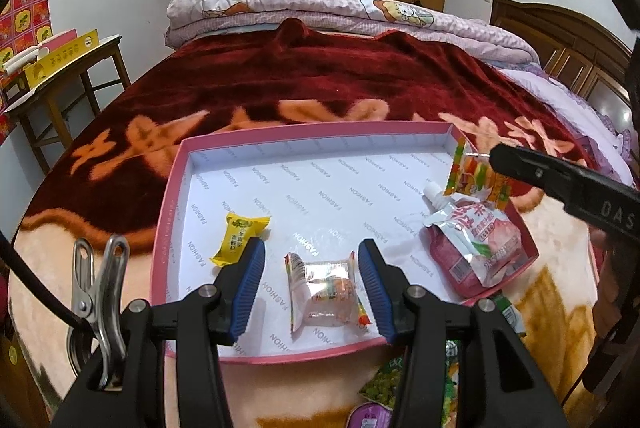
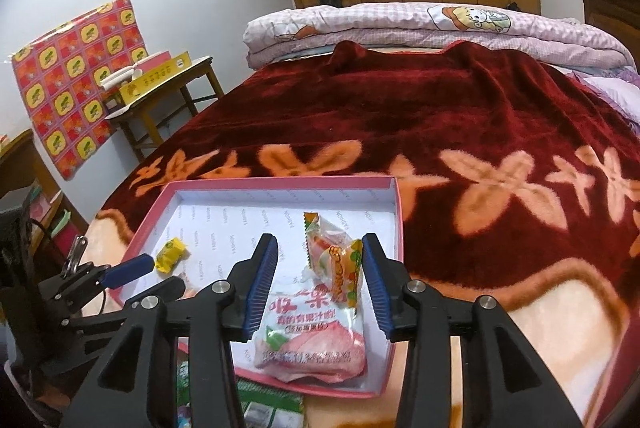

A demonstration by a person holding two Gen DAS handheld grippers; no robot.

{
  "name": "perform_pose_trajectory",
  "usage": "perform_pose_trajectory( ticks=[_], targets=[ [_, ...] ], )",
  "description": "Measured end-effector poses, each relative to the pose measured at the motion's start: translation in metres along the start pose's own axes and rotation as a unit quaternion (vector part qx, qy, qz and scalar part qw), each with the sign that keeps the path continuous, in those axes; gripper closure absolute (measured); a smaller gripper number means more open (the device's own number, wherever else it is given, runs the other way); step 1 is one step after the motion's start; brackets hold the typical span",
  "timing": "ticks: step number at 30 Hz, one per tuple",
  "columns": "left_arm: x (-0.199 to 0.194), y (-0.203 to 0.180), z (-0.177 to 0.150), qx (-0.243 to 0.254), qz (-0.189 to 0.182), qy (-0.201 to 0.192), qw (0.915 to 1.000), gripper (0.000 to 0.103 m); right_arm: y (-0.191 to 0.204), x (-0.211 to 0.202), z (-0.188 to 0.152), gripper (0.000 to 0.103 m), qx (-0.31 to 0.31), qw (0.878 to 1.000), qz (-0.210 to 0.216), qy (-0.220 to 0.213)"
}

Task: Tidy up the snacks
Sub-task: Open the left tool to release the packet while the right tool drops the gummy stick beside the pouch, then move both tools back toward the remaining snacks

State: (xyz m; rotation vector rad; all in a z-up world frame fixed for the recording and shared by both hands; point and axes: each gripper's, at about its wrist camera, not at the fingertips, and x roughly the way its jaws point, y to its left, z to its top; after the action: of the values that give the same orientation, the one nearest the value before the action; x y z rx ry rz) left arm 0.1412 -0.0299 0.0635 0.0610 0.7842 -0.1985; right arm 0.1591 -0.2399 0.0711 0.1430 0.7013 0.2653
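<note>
A pink-rimmed shallow box [image 1: 178, 187] with a white lining lies on the bed. In it are a yellow candy [image 1: 238, 234], a clear wrapped jelly cup [image 1: 326, 292], a pink spouted juice pouch [image 1: 474, 248] and an orange-and-white snack packet [image 1: 478, 175]. My left gripper [image 1: 312, 268] is open, its pads either side of the jelly cup and above it. My right gripper [image 2: 320, 280] is open over the box's right end; the snack packet [image 2: 334, 256] sits between its pads, touching the right one, above the juice pouch [image 2: 316, 340].
More snack packs lie on the blanket in front of the box: a green pea bag [image 1: 386, 384], a purple cup [image 1: 370, 414] and green packs [image 2: 272, 406]. A wooden side table [image 1: 60, 83] with a yellow box stands left of the bed. A folded quilt [image 1: 320, 11] lies at the far end.
</note>
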Motion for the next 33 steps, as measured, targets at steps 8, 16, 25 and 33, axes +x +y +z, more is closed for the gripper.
perform_pose_trajectory(
  ticks=[8,16,25,33],
  targets=[
    [-0.012,0.001,-0.003,-0.005,0.000,-0.002,1.0000,0.052,0.010,-0.017,-0.012,0.058,-0.009,1.000,0.009,0.016],
    [-0.024,0.001,-0.007,-0.007,-0.001,-0.005,1.0000,0.052,0.014,-0.028,-0.026,0.058,-0.005,0.999,0.016,0.028],
    [-0.036,0.002,-0.014,-0.010,0.000,-0.003,0.9999,0.052,0.019,-0.039,-0.040,0.058,-0.005,0.999,0.018,0.041],
    [-0.050,0.002,-0.027,-0.013,-0.001,0.002,0.9999,0.052,0.018,-0.045,-0.056,0.058,0.006,0.998,0.026,0.056]
  ],
)
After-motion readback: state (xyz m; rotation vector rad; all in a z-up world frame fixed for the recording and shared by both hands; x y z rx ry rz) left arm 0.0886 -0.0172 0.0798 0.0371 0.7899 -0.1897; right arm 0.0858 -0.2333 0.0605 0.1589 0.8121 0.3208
